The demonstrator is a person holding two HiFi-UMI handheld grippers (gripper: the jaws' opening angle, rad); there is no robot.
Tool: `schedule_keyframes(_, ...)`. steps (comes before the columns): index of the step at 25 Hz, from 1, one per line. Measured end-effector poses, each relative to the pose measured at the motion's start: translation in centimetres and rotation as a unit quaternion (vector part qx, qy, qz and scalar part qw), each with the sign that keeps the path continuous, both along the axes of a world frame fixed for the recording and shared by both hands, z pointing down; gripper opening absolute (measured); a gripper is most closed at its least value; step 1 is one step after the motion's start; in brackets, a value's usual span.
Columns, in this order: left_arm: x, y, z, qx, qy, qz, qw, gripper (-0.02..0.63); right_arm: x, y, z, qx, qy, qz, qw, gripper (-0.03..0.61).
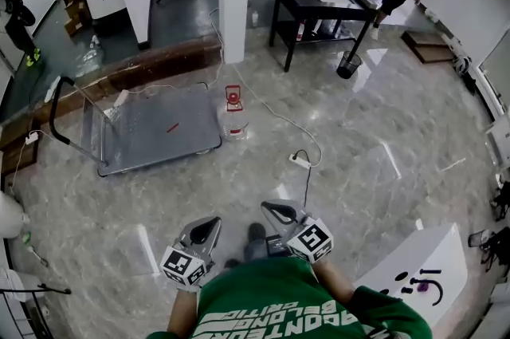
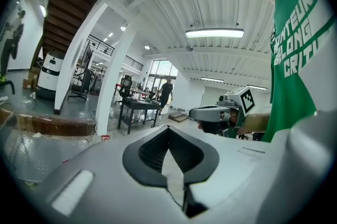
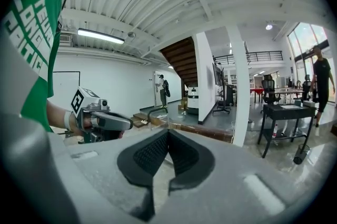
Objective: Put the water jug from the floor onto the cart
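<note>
Your L gripper [image 1: 212, 224] & R gripper [image 1: 271, 208]: jaws closed tip to tip, nothing btwn; water jug [image 1: 232, 112] stands on floor well ahead of both, just beside platform cart [image 1: 151, 134]

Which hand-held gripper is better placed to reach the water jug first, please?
Left, narrowly: the left hand-held gripper points almost straight at the water jug beside the cart; the right hand-held gripper sits further aside. Both are shut and well short.
</note>
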State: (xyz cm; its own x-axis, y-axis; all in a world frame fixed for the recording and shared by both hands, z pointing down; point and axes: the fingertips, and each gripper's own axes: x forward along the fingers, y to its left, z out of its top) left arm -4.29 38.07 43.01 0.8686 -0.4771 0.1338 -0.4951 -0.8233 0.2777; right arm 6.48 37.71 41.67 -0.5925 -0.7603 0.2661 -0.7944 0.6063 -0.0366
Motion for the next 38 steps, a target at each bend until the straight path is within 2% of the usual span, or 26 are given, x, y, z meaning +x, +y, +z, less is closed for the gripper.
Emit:
schedule_keyframes(7, 5.6, -4.8, -1.4, 0.018, -0.002, 0.022, 0.9996, 0.015, 4.9, -4.0, -0.5, 0.002, -0.016, 0.017, 1.0, -0.008)
schedule_keyframes(13, 9.0, -7.3, -0.6, 0.007, -0.009, 0.026, 0.9996, 0.015, 8.5, -5.8, 0.3, -0.003, -0.026, 0.023, 0.999, -0.008)
schedule_keyframes(23, 14.2, -10.0, -0.2, -0.002, -0.011, 0.03, 0.9995, 0.015, 13.1, -8.0, 2.4, -0.02, -0.01, 0.023, 0.999, -0.008)
schedule_keyframes(31, 14.4, -11.8, 0.9, -0.019, -0.014, 0.025, 0.9994, 0.015, 13.4, -10.2, 2.6, -0.022, -0.002, 0.015, 1.0, -0.008)
schedule_keyframes(38, 14.9, -15.6, 1.8, -0.036, -0.001, 0.036, 0.9987, 0.015, 14.1, -13.3, 3.5, -0.042, 0.009, 0.037, 0.998, -0.008)
